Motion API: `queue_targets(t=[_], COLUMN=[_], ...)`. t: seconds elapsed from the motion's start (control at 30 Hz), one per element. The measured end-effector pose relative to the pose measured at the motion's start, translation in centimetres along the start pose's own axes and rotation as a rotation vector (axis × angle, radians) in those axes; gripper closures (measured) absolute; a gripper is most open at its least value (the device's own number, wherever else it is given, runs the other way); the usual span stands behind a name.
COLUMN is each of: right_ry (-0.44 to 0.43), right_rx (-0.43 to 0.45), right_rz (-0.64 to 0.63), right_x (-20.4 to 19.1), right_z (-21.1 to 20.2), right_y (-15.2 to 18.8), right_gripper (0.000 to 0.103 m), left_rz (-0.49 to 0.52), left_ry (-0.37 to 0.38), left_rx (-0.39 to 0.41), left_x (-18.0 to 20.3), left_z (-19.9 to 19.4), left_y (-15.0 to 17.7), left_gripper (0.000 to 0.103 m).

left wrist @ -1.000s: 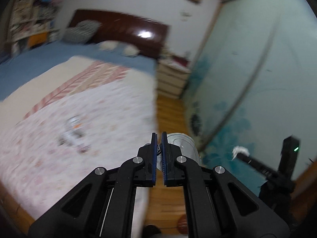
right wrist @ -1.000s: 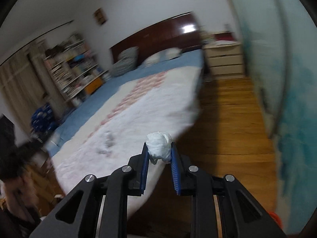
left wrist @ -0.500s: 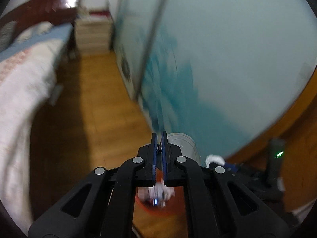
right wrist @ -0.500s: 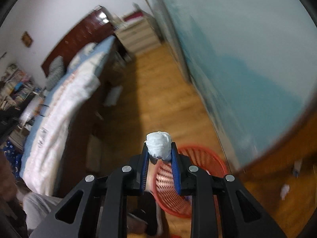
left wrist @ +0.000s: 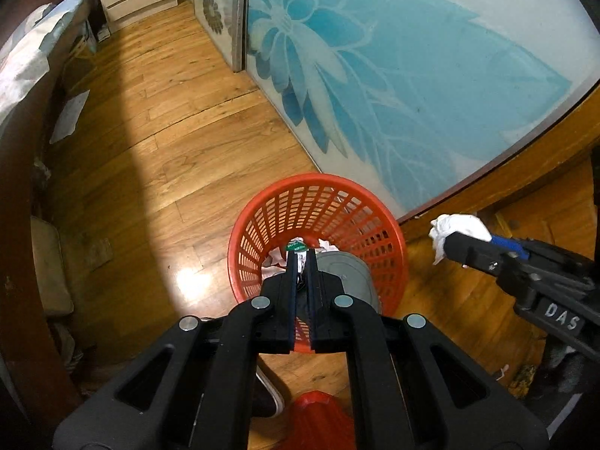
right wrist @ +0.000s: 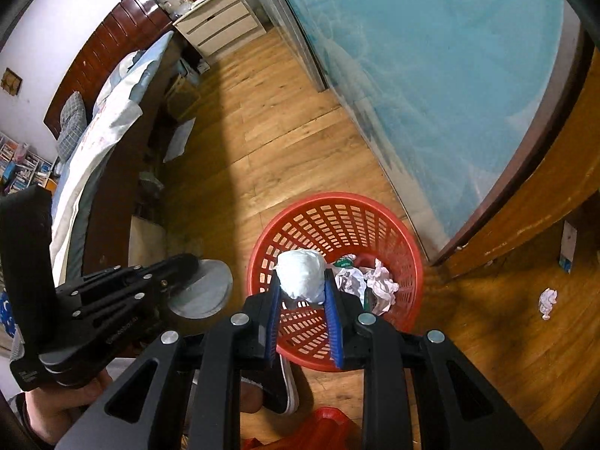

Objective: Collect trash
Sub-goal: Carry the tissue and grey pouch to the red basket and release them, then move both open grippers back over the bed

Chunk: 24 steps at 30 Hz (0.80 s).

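Observation:
A red mesh trash basket point(left wrist: 318, 202) point(right wrist: 337, 206) stands on the wooden floor by the glass door, with crumpled papers point(right wrist: 378, 281) inside. My right gripper point(right wrist: 302, 285) is shut on a white tissue wad point(right wrist: 302, 275), held above the basket's near rim; it also shows in the left wrist view point(left wrist: 455, 227). My left gripper point(left wrist: 302, 262) is shut on a grey disc-shaped piece point(left wrist: 347, 273) point(right wrist: 202, 288), held over the basket's near edge.
A bed point(right wrist: 97, 120) lies to the left with a nightstand point(right wrist: 219, 22) beyond it. A blue flower-patterned sliding glass door point(left wrist: 393, 75) runs along the right. A crumpled paper point(right wrist: 547, 302) lies on the floor at right. A shoe point(right wrist: 281, 390) and a red object point(left wrist: 322, 422) sit below.
Both grippers swung from facing the bed down toward the floor and now hover over the red basket, each still holding its item.

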State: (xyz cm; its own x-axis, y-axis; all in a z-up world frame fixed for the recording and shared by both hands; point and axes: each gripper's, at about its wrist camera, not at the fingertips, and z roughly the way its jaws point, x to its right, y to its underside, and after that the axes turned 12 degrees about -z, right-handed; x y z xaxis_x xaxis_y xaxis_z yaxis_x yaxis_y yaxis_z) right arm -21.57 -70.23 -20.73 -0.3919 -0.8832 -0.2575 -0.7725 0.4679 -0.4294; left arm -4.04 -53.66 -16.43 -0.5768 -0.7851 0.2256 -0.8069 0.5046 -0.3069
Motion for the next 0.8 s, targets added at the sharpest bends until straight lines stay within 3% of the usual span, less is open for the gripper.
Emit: queue_targets(t=[0.17,0.23,0.27,0.3,0.33,0.37,0.4,0.67,0.8], right_ry=[0.008,0.015,0.02,0.025,0.024,0.024,0.029,0.045,0.023], right_rx=[-0.006,0.0,0.007,0.017,0.025,0.032,0.037,0.092,0.125], right_rz=[0.0,0.009,0.016,0.028,0.039,0.05,0.056,0.079,0.045], right_x=[-0.1,0.0,0.2,0.3,0.5,0.7,0.9,1.1,-0.4], right_z=[0.2,0.0,-0.2,-0.4,-0.6,-0.7,-0.8,-3.1,-4.6], right_y=[0.0,-0.1,-0.1,-0.1,-0.1,-0.2,-0.2,-1.2,-2.6], right_gripper=[0.078,0.067,0.054,0.045,0.045,0.045,0.045,0.042,0.036], left_rz=[0.016,0.023,0.027,0.029,0.024,0.018,0.006,0.014,-0.013], left_ry=[0.009,-0.009,-0.021,-0.026,-0.021,-0.016,0.007,0.014,0.033], left_rx=[0.002,0.018,0.022,0.022,0.024,0.027,0.041,0.074,0.154], left_x=[0.6,0.7,0.7,0.7,0.7,0.6,0.6,0.8,-0.5], left_z=[-0.1,-0.3,-0.3,-0.3,-0.3,-0.4,-0.8,-2.7,-6.9], left_y=[0.6,0.8,0.8,0.8,0.7,0.7,0.7,0.3,-0.6], left_gripper=[0.099,0.098,0.097,0.089,0.08,0.056,0.041,0.039,0.039])
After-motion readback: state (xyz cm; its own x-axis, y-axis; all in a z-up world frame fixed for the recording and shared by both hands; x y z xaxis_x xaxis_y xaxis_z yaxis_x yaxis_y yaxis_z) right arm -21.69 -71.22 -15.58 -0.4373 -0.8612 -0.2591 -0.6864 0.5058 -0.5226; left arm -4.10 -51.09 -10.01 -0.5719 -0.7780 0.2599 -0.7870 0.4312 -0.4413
